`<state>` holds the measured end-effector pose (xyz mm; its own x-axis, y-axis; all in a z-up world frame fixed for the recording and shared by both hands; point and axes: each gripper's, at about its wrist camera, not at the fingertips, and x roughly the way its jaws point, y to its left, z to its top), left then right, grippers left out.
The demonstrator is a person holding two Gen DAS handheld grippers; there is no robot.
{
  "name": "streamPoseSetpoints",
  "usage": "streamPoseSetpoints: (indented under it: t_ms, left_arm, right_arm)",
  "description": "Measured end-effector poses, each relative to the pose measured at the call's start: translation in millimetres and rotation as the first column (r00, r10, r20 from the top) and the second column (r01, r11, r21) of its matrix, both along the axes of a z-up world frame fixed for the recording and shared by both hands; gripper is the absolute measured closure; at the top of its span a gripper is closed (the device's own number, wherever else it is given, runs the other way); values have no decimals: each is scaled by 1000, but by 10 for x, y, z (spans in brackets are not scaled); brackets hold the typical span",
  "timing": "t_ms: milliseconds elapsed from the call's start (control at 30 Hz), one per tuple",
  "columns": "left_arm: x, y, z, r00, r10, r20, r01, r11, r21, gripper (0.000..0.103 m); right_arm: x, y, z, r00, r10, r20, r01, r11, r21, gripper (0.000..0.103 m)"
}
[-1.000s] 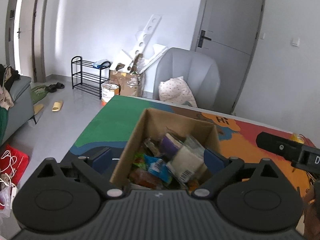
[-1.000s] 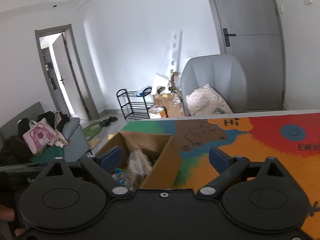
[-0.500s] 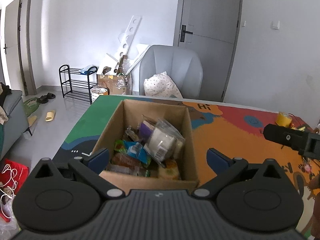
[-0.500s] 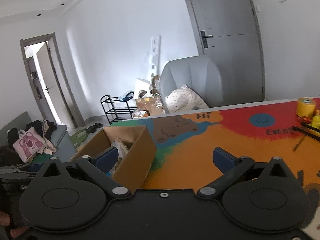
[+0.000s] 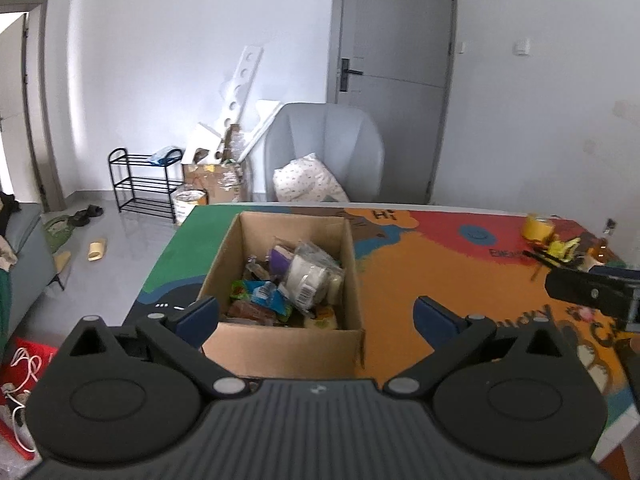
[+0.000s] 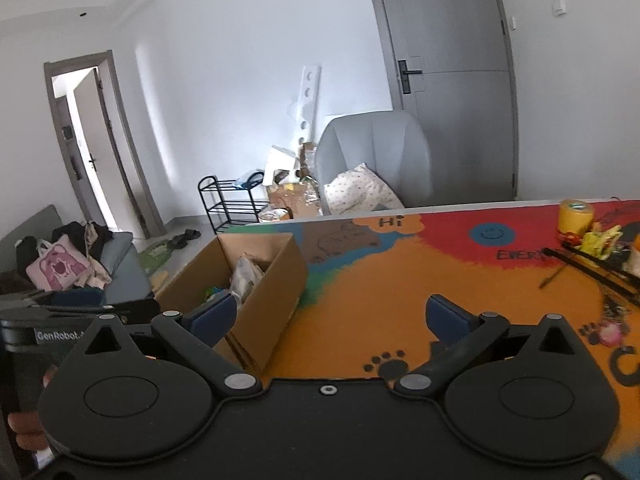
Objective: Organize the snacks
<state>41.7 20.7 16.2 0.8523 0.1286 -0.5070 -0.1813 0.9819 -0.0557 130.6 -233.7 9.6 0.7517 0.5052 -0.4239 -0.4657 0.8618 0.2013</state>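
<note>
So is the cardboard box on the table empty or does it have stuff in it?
Not empty: the open-topped cardboard box holds a heap of snack packets, lying below its rim.

The table (image 5: 460,276) was covered by a bright printed mat (image 6: 420,280) with green, blue, orange and red patches, a "Hi" cloud and black paw prints. An open cardboard box (image 5: 288,340) stood on the mat near its green end, holding a heap of wrapped snacks (image 5: 296,284). At the far red corner a yellow roll of tape (image 6: 576,216) stood upright, just beside a small yellow-green toy (image 6: 600,240) and some black sticks (image 6: 592,268) lying flat.
</note>
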Motion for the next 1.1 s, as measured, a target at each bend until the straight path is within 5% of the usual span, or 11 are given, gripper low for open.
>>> streamPoseSetpoints:
  t_ms: [300, 1100]
  left_arm:
    - [-159, -22, 168, 1000, -25, 15, 25, 999, 28, 0]
    - [-466, 17, 384, 998, -21, 56, 18, 999, 51, 0]
  right_arm:
    - [-94, -209, 124, 996, -83, 28, 83, 996, -15, 0]
    - [-316, -292, 271, 995, -84, 51, 88, 993, -80, 0]
